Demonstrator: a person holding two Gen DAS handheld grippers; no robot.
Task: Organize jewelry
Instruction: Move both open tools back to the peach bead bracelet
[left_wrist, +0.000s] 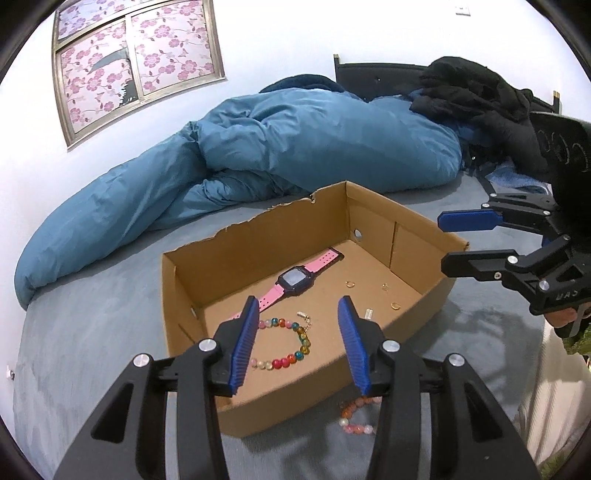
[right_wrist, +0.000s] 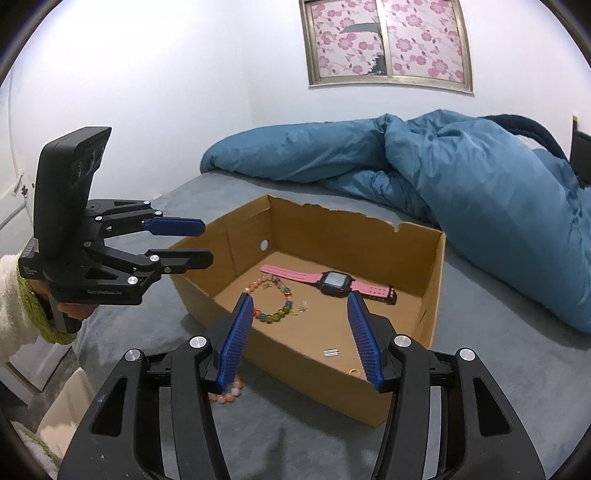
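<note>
Left gripper (left_wrist: 297, 334) and right gripper (right_wrist: 301, 334) both parted and empty, above near edge of cardboard box (left_wrist: 424, 225), pink watch (left_wrist: 295, 280) and beaded bracelet (left_wrist: 291, 347) inside, second bracelet (left_wrist: 354, 415) outside on bed.

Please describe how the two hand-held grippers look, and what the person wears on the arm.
Each hand-held gripper, left and right, has black angular linkage arms with silver bolts and blue ribbed pads. The sleeve is fluffy white with a green knitted cuff.
</note>
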